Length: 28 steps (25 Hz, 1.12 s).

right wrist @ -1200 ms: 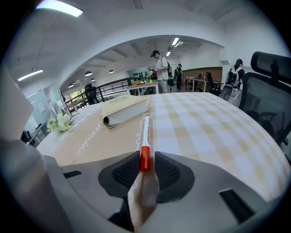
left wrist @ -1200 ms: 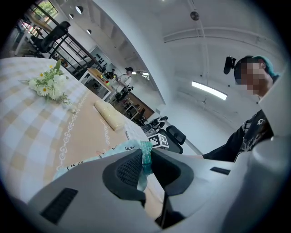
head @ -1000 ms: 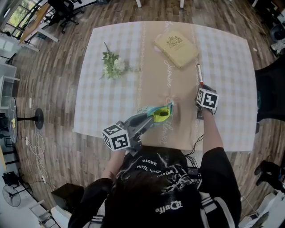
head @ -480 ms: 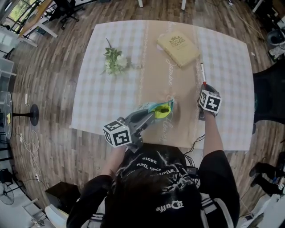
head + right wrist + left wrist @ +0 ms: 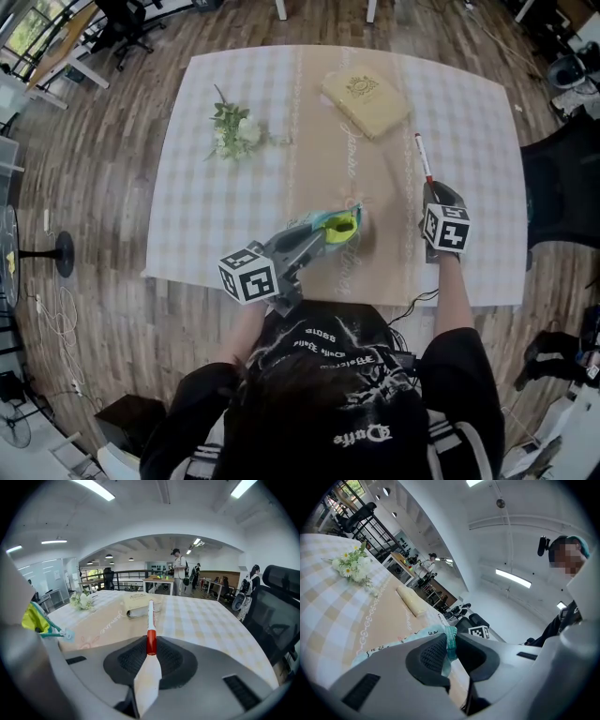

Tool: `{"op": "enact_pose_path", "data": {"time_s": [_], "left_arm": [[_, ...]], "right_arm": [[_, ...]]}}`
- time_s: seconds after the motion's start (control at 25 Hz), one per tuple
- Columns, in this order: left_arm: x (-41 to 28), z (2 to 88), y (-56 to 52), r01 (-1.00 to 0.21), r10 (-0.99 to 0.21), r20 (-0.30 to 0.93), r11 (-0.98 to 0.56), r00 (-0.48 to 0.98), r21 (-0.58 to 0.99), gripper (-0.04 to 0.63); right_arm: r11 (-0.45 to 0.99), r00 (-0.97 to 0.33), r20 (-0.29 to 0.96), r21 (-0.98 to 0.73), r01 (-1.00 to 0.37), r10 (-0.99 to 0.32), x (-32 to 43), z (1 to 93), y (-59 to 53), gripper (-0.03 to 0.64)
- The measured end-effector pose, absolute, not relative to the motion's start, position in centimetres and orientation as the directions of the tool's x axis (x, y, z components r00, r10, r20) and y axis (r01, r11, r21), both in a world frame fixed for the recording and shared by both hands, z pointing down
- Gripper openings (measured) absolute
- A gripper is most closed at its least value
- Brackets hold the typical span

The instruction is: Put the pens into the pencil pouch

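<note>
I am looking down on a square surface [image 5: 473,122] under a pale checked cloth, with a tan runner [image 5: 323,141] down its middle from 12 to 6 o'clock. A cream book [image 5: 366,101] lies at about 1 o'clock and a sprig of white flowers [image 5: 232,134] at 10 o'clock. The pencil pouch [image 5: 330,228], light blue with a yellow-green lining showing at its mouth, sits on the runner near 6 o'clock, close to the near edge. My left hand-held gripper [image 5: 450,652] is clamped narrow on the pouch's teal edge, and I judge that it is holding the mouth up and open. My right hand-held gripper [image 5: 150,657] is at about 4 o'clock, well apart from the pouch, closed on the red end of a pen [image 5: 150,616] whose white barrel sticks straight out ahead toward 12 o'clock. So the step in hand is carrying this pen. It looks to be off the cloth, but not yet near the pouch. Next I need to swing the right hand-held gripper toward 9 o'clock, turn the pen's free end at the yellow-green opening, slide it in and only then let go, while the left keeps its pinch. As for writing, the runner carries a line of cursive script and the book has a gold emblem. Both are too small for me to read with any certainty.
</note>
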<state>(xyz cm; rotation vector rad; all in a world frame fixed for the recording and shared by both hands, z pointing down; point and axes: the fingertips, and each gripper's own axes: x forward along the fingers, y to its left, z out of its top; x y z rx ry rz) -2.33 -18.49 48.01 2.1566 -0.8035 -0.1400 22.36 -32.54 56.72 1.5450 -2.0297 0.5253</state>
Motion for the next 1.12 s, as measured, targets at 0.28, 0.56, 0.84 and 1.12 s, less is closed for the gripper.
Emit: {"op": "enact_pose_path", "data": {"time_s": [0.28, 0.56, 0.84, 1.12], "left_arm": [[-2.2, 48.0, -18.3, -0.482, -0.581, 0.146, -0.481, 0.801, 0.733, 0.067], [-2.1, 47.7, -18.4, -0.472, -0.572, 0.136, -0.493, 0.809, 0.731, 0.067], [-1.9, 47.8, -18.3, -0.466, -0.563, 0.135, -0.499, 0.815, 0.730, 0.067], [-1.8, 48.1, -18.0, -0.467, -0.549, 0.150, -0.501, 0.822, 0.729, 0.067]], "right_arm": [[0.373, -0.236, 0.620, 0.100, -0.922, -0.749, 21.8, 55.4, -29.2, 0.067], [0.511, -0.305, 0.620, 0.181, -0.840, -0.723, 19.6, 53.1, -26.3, 0.067], [0.669, -0.388, 0.661, 0.236, -0.705, -0.642, 17.6, 51.8, -23.2, 0.067], [0.757, -0.457, 0.672, 0.244, -0.606, -0.583, 16.2, 50.4, -20.3, 0.067]]}}
